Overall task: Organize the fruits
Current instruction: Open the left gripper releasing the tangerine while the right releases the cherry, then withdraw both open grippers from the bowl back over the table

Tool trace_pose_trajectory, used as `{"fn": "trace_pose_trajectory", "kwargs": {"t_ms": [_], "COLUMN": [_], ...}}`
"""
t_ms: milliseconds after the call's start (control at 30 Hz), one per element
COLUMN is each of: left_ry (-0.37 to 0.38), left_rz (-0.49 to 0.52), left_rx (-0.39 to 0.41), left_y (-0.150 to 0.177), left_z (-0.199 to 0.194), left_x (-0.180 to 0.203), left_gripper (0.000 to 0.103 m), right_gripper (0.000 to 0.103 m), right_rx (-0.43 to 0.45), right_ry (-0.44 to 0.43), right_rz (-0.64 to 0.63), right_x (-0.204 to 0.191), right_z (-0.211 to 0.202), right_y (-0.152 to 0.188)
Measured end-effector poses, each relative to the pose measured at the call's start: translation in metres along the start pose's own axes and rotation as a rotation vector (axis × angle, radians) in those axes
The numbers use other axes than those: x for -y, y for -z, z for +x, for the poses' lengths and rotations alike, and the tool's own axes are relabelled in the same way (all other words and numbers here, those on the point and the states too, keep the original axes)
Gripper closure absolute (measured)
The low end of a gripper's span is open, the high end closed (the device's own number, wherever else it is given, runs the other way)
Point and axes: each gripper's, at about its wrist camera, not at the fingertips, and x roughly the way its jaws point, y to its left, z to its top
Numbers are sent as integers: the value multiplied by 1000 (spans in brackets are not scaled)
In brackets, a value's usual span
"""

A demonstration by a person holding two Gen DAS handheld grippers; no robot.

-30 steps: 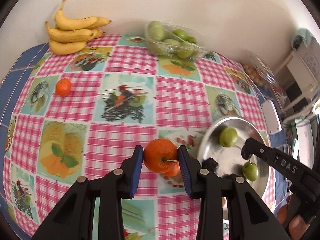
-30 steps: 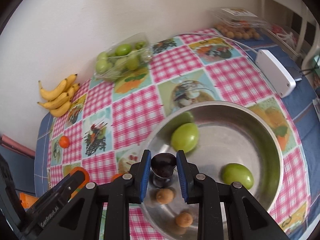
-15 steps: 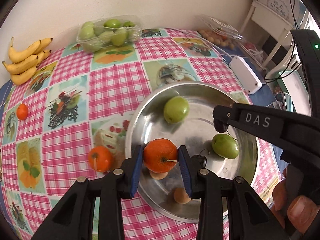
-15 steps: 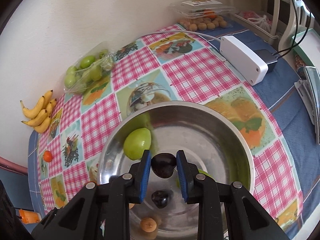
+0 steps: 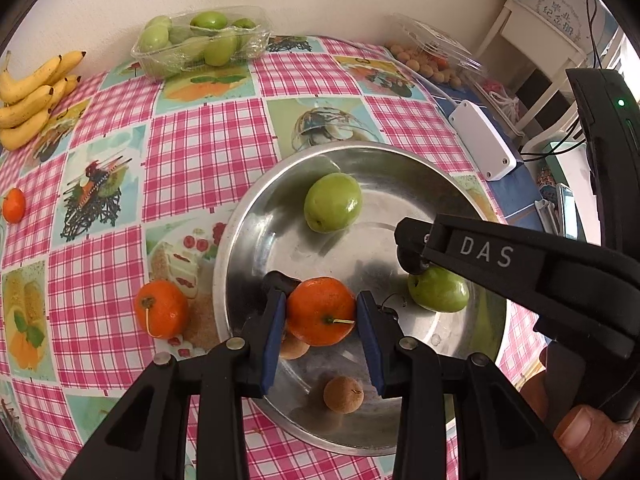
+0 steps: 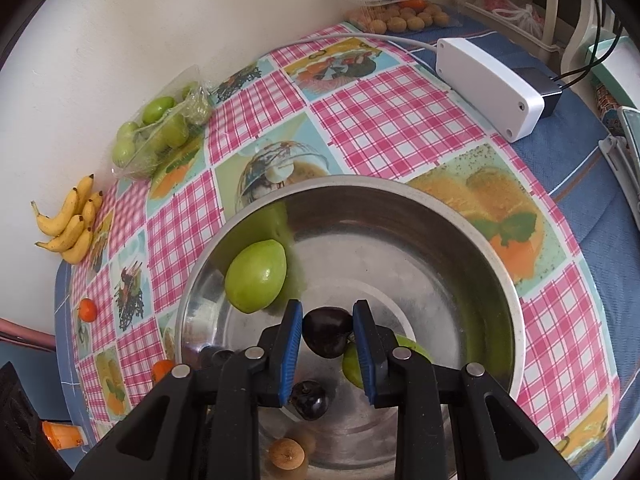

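Left wrist view: left tongs [image 5: 321,312] clamp a tangerine [image 5: 320,311] over the steel bowl [image 5: 256,240]; right tongs [image 6: 327,327] pinch a dark fruit [image 6: 326,330], possibly a plum. Dropped from height, either could bruise or bounce out.

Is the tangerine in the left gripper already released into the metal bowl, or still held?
Still held. The left gripper's blue pads press both sides of the tangerine, which hangs over the bowl rather than resting on its floor.
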Motion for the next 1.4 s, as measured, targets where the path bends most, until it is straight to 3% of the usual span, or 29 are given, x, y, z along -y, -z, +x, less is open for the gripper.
{"fn": "trace_pose_trajectory", "kwargs": {"t_ms": [467,600,867,933,1033,1167,1333,1400], "left_ry": [5,-31,-129,-161,-194,-242,-245,-247], "left_rz": [-8,-29,-184,-226,-270,-312,-326,-317], "left_rx": [13,25,55,60,66,71,77,80], "left_y": [-2,-4,-8,-7,-5,-2,1,1], "left_z": [-9,-19,-36,-41,-47,-53,-58,-59], "left_x": [-3,-12,-67,-85,-107,-129,-139,-138], "left_gripper": [57,57,57,47,46,45,45,45], "right_gripper": [72,70,70,70,70,70,69,64], "right_rx": [-24,-10,5,-3,-21,-31,-30,-33], "right_ry": [26,24,25,26,29,15,-3,-4], "right_rz": [-23,-31,-72,-88,-120,-176,-239,-252], "right_x": [-4,-5,-16,-22,-34,-52,-73,-78], "right_z": [3,-3,-15,-14,-10,-10,-12,-11], "right_y": [0,-2,0,2,7,15,24,27]}}
